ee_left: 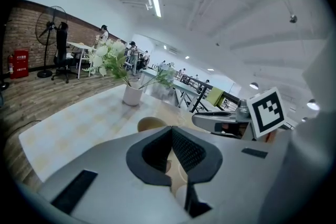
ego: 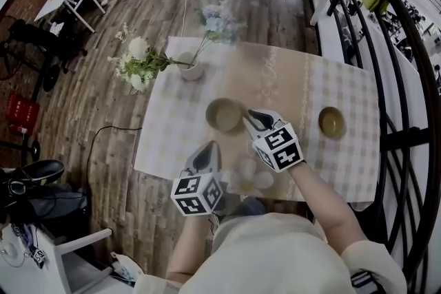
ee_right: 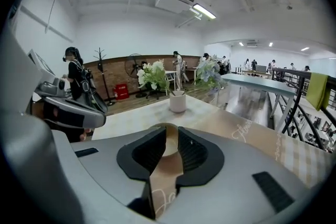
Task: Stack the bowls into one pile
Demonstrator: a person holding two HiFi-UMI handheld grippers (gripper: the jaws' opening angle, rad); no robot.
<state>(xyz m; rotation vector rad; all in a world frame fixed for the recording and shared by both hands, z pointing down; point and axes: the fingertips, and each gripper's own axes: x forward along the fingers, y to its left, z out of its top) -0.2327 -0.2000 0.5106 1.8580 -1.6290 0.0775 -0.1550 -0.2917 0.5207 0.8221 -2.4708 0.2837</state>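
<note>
Left gripper (ego: 211,147) fingers closed, empty; right gripper (ego: 252,116) fingers slightly apart, empty, a tan bowl (ego: 224,114) just beyond their tips.

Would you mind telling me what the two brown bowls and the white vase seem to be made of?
The round olive-brown bowl and round yellow-brown bowl: probably glazed ceramic, given smooth, faintly glossy insides; plastic is possible. The white cylindrical vase: likely matte ceramic, opaque and even.
</note>
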